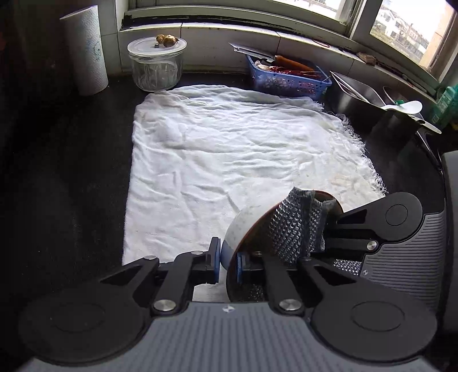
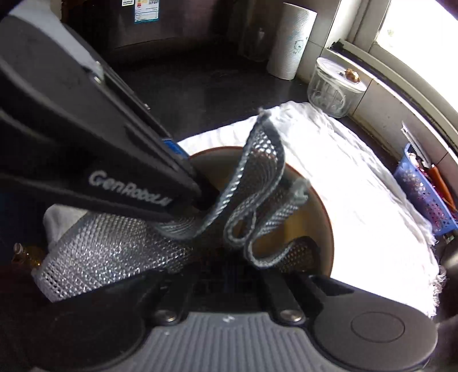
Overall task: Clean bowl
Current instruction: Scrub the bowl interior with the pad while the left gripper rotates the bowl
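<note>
Left tool grips the bowl rim; right tool holds a mesh cloth inside it.

The left tool [image 1: 228, 261] pinches the tilted bowl [image 1: 239, 229] above the white towel [image 1: 223, 148] on the bench. The right tool [image 2: 226, 264] clamps the silvery mesh cloth [image 2: 257, 183] inside the bowl; the other tool's arm reads "GenRobot".

daylight enters through the windows [image 1: 400, 25] at the upper right, where we see the panes blown out to white. the white cloth [image 1: 229, 160] glares, overexposed in the right wrist view, while the dark counter [image 1: 71, 186] lies in shadow. fisheye distortion bends the edges, and we note soft blur on the near mesh scrubber [image 2: 114, 251].
</note>
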A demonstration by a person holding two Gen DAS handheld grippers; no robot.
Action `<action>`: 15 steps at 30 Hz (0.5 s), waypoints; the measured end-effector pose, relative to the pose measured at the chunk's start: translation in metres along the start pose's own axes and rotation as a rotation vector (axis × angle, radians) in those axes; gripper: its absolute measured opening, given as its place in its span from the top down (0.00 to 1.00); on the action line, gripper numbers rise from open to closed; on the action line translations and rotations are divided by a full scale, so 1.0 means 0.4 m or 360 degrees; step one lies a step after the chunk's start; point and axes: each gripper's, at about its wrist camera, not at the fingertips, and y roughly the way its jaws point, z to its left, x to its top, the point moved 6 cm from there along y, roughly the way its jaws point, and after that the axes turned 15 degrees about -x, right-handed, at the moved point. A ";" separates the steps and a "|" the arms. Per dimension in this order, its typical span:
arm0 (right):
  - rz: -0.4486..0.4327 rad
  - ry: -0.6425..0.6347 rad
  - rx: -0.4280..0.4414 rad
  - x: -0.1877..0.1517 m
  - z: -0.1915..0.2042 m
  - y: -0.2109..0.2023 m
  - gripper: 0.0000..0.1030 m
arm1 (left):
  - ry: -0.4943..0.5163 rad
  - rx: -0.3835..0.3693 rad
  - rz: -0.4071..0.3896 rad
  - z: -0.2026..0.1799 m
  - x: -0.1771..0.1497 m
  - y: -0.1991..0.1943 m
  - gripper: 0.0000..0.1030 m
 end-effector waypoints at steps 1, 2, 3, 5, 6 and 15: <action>0.0006 0.0014 0.0015 0.001 0.000 0.003 0.97 | -0.0002 -0.0005 0.0009 0.002 -0.004 0.001 0.90; 0.0008 0.0031 0.0020 0.001 -0.004 0.005 0.97 | -0.0004 -0.0011 0.0017 0.004 -0.008 0.002 0.90; 0.0013 0.0057 0.0027 0.000 -0.009 0.007 0.97 | -0.0011 -0.0022 0.0016 0.004 -0.012 0.001 0.90; 0.0024 0.0130 0.0037 -0.001 -0.019 0.009 0.98 | -0.0004 -0.0025 0.0015 0.002 -0.021 0.000 0.90; 0.0028 0.0160 0.0039 -0.002 -0.024 0.010 0.98 | -0.0007 -0.0031 0.0009 0.001 -0.025 0.000 0.90; 0.0017 0.0182 -0.0078 -0.006 -0.047 -0.006 0.98 | 0.0246 0.0042 -0.0094 -0.029 0.007 -0.006 0.94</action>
